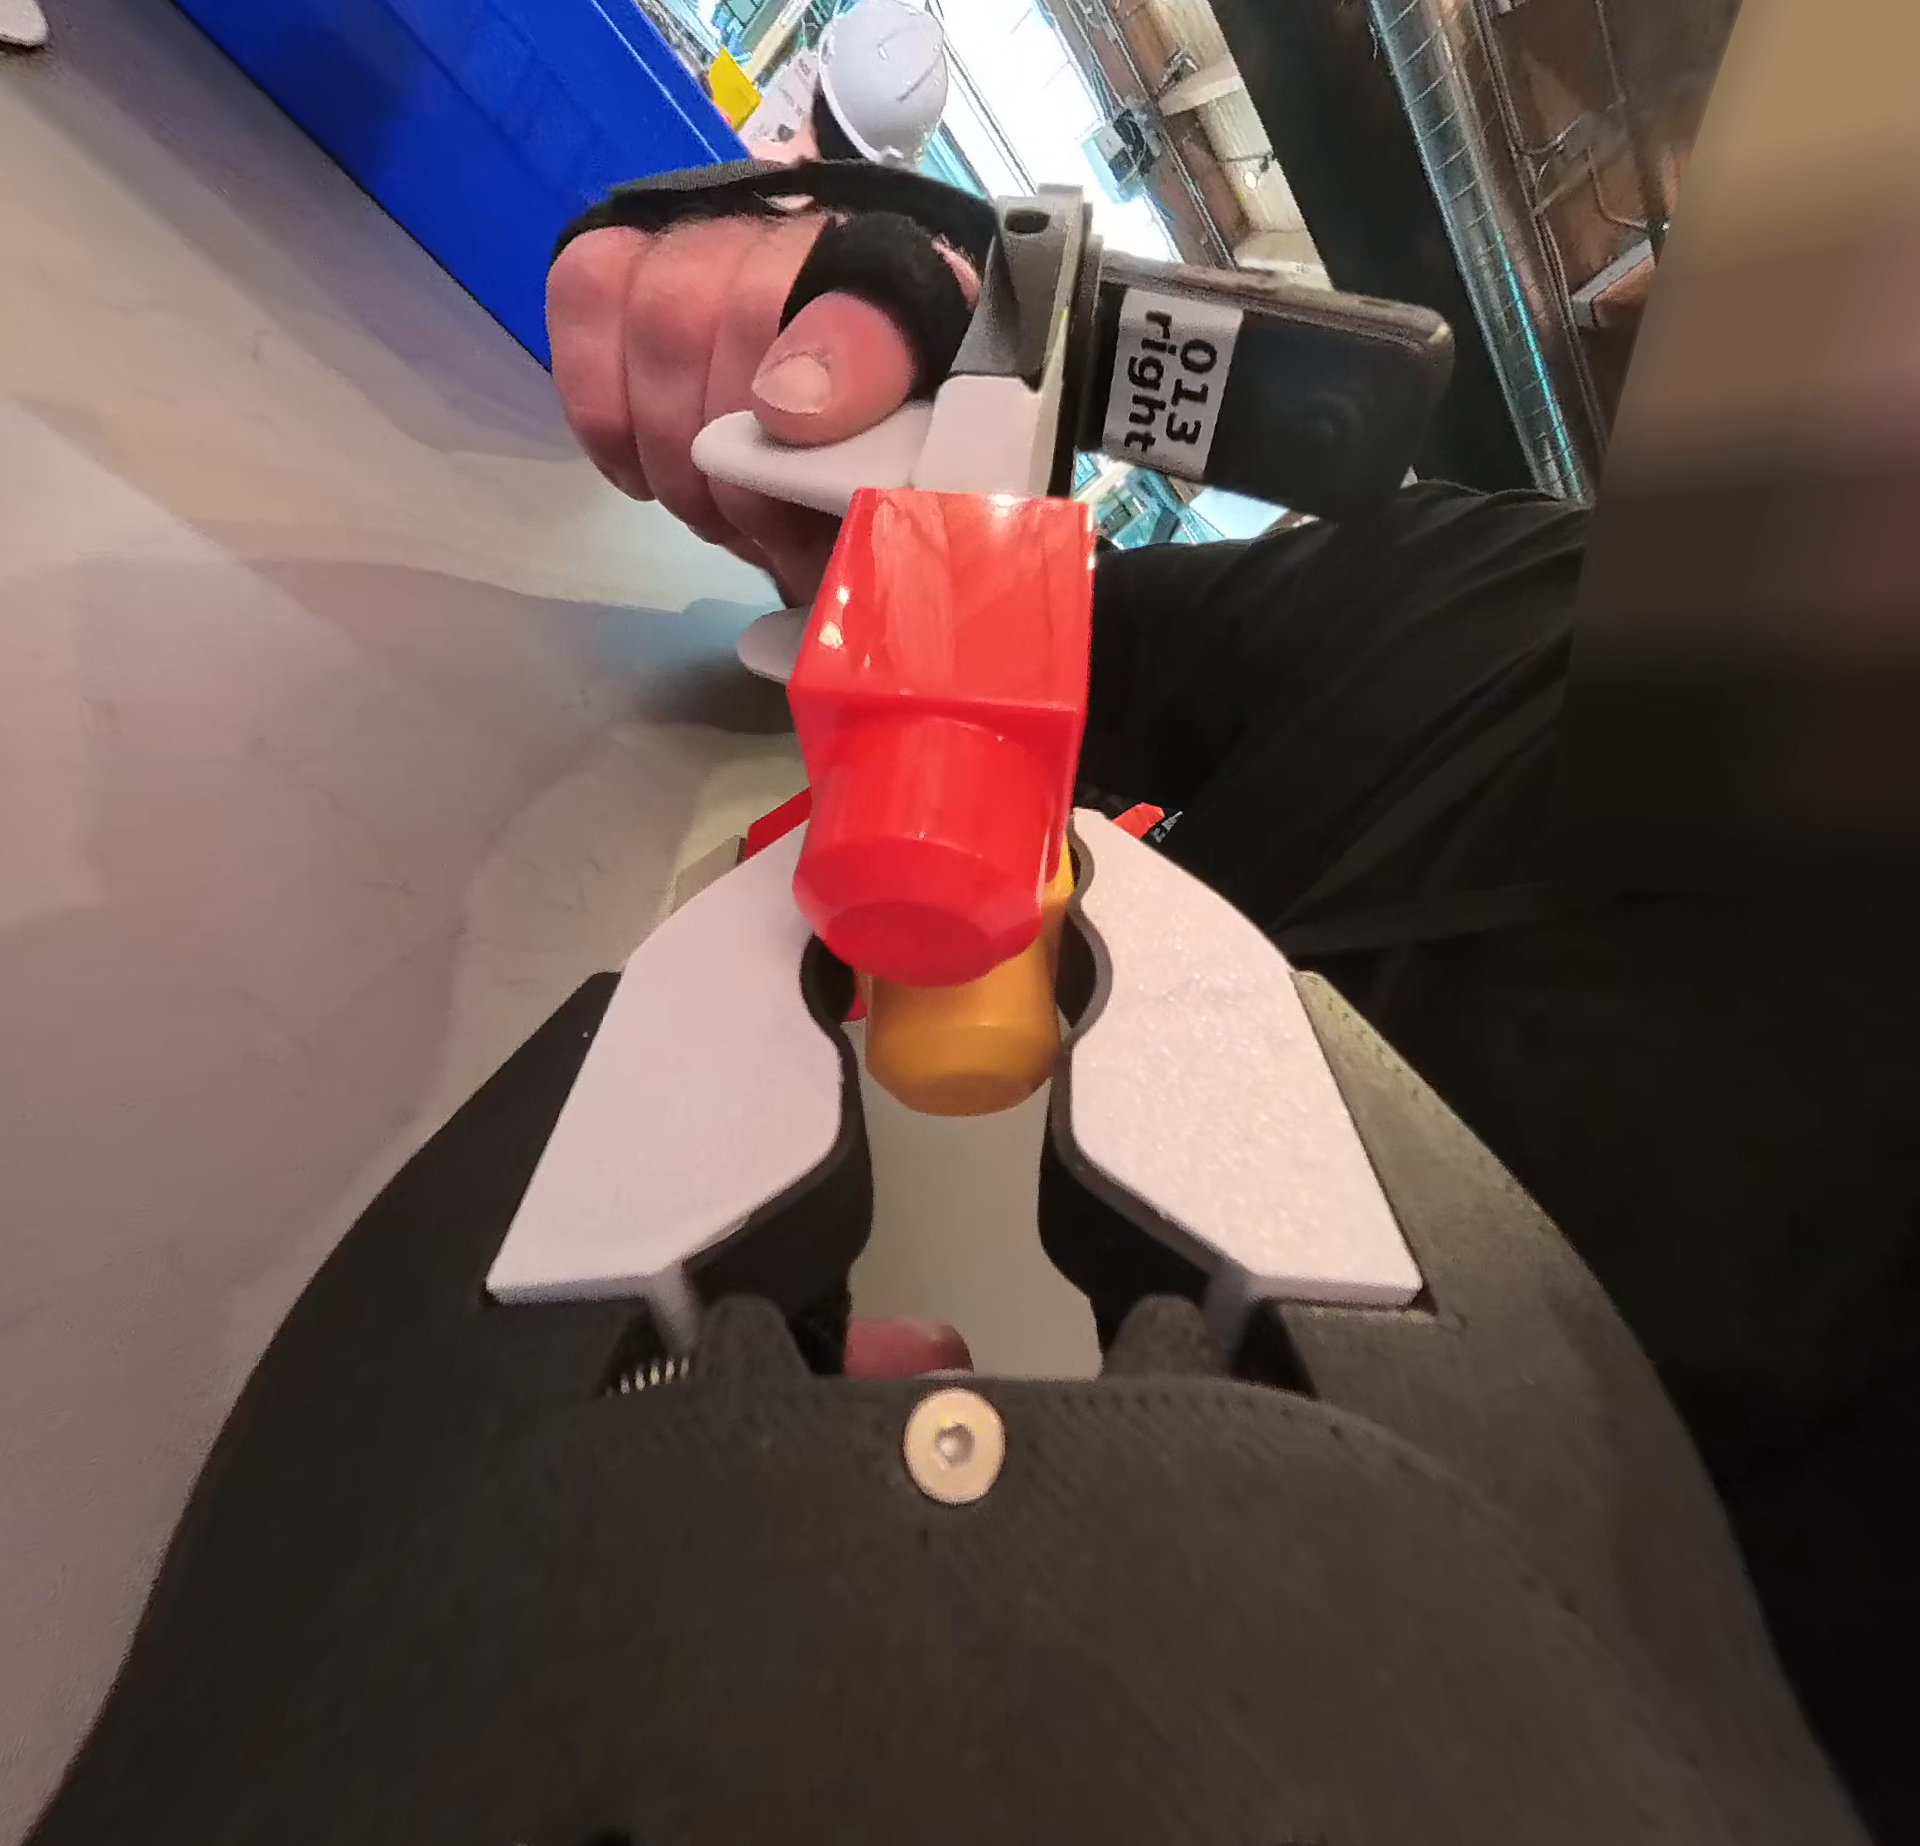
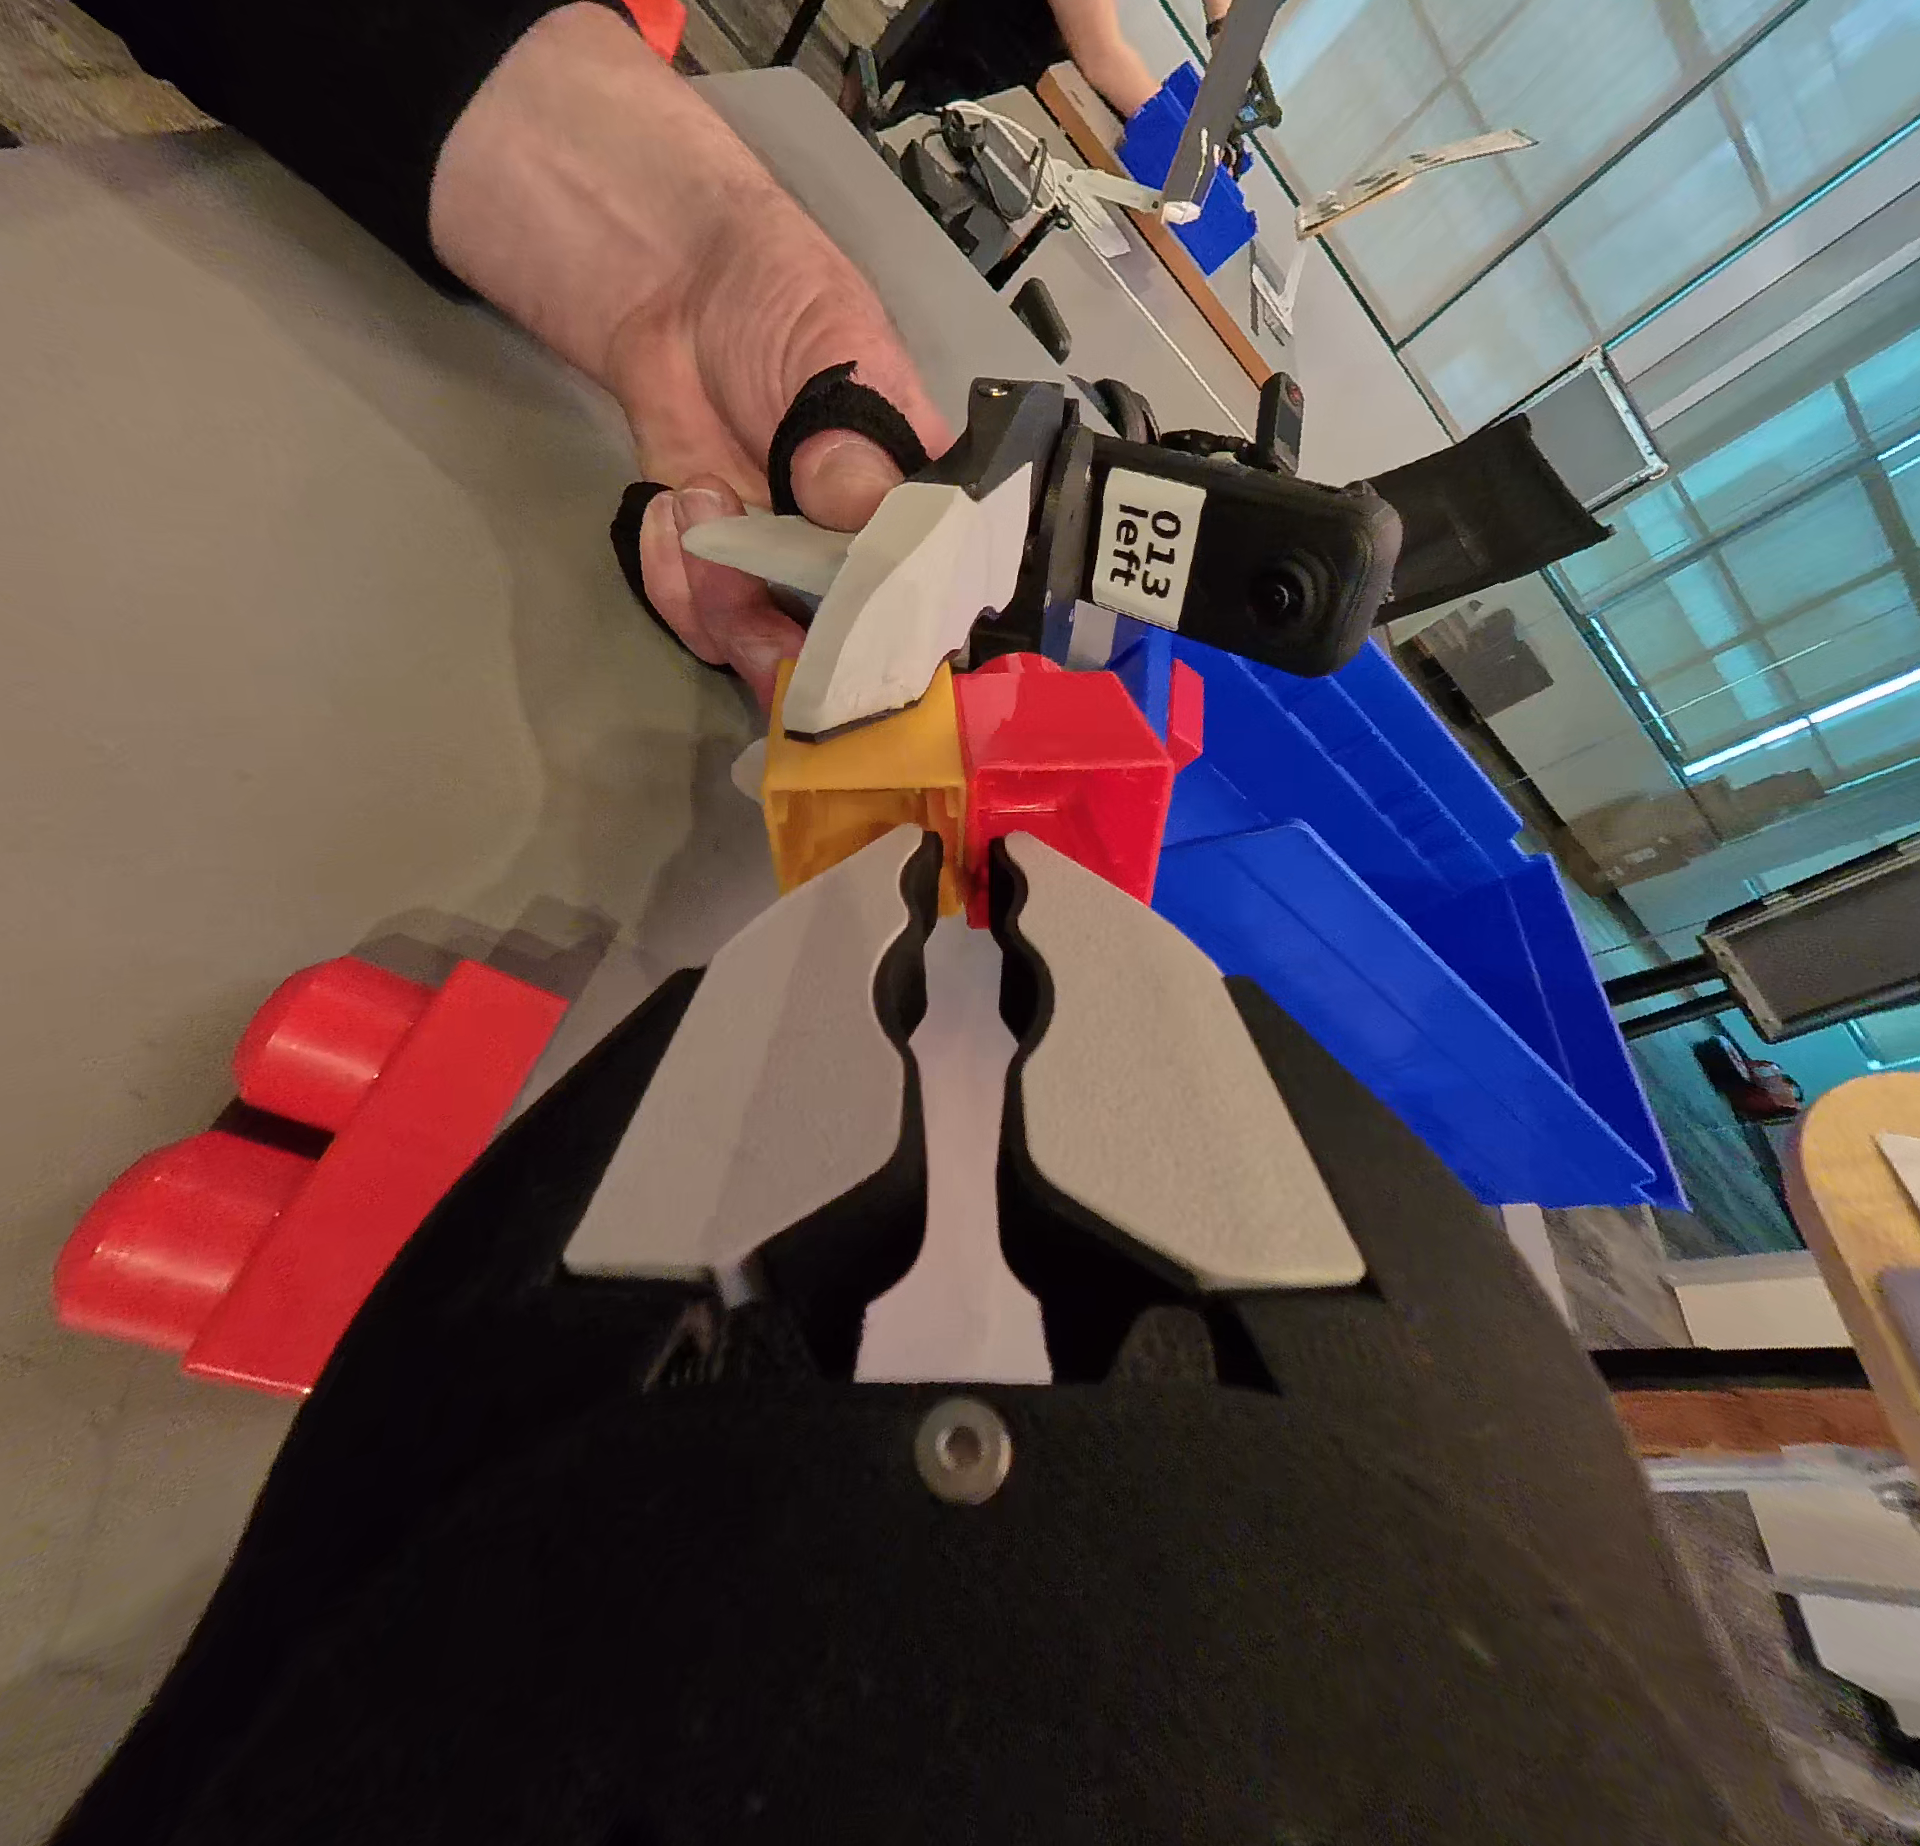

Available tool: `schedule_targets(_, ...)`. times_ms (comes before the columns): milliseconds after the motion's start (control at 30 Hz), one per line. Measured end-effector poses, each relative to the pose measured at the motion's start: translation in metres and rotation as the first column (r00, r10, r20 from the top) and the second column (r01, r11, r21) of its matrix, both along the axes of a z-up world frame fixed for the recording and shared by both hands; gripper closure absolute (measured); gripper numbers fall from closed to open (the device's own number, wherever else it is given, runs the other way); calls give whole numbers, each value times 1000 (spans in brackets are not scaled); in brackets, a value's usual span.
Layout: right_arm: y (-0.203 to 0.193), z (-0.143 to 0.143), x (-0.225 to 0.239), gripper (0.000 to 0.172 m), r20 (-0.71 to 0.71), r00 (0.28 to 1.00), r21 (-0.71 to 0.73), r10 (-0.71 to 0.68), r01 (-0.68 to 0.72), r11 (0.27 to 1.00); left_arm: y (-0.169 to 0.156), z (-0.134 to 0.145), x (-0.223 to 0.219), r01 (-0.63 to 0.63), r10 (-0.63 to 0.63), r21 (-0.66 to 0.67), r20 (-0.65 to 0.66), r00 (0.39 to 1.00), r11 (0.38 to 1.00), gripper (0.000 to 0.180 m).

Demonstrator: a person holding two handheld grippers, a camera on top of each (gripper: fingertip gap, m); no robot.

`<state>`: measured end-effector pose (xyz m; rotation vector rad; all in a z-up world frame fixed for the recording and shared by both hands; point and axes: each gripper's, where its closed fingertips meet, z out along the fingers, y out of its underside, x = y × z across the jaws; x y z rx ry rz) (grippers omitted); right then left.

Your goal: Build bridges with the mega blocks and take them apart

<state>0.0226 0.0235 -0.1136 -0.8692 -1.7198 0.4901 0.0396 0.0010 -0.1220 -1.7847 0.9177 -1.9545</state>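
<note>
Mid-frame, my left gripper (image 1: 951, 955) is clenched on the yellow block (image 2: 862, 788); my right gripper (image 2: 961, 861) pinches the red block's (image 2: 1060, 768) thin wall. Light, stiff, glossy plastic, I reckon: grip flat faces.

Bright daylit interior, wide-angle views with heavy edge distortion.

Light comes in from large windows (image 2: 1714, 290) in the background, which are washed out to near white in the left wrist view. The red block (image 1: 935, 674) carries small glare spots and pale reflected streaks on its glossy faces. Soft shadows lie on the grey worktop (image 1: 260, 757). Straight lines bend toward the frame edges; the far right of the left wrist view is a dark, unfocused smear, and the nearest surfaces look slightly soft.
</note>
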Motion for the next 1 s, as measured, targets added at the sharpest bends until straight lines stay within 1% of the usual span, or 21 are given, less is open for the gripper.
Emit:
schedule_targets(133, -1, 2, 1, 163, -11, 1000, -25, 12, -13, 1000, -1, 2, 0, 11, -11, 0, 15, 1000, 1000, 145)
schedule_targets(400, -3, 2, 3, 163, 18, 999, -6, 32, -32, 999, -3, 1, 2, 27, -27, 6, 8, 1000, 1000, 145)
schedule_targets(467, -3, 1, 3, 160, 18, 999, 0, 37, -37, 999, -3, 2, 2, 29, -29, 4, 12, 1000, 1000, 145)
schedule_targets(667, -5, -1, 2, 161, 54, 998, 58, 21, -24, 998, -5, 2, 3, 42, -42, 11, 7, 999, 999, 145)
schedule_targets(733, -5, -1, 2, 161, 65, 998, 54, 16, -20, 998, -6, 1, 2, 46, -46, 10, 3, 999, 999, 145)
schedule_targets(867, -1, 2, 2, 162, 54, 998, 25, -12, 11, 1000, 0, 6, 3, 14, -14, 17, 23, 1000, 1000, 145)
schedule_targets(933, 0, 10, 4, 162, 11, 1000, -16, -15, 15, 1000, -1, 12, 1, 11, -12, 20, 48, 999, 1000, 140)
schedule_targets(1000, 4, 18, 10, 163, -20, 999, -37, -36, 35, 999, 3, 10, -3, -31, 31, 69, -1, 1000, 997, 131)
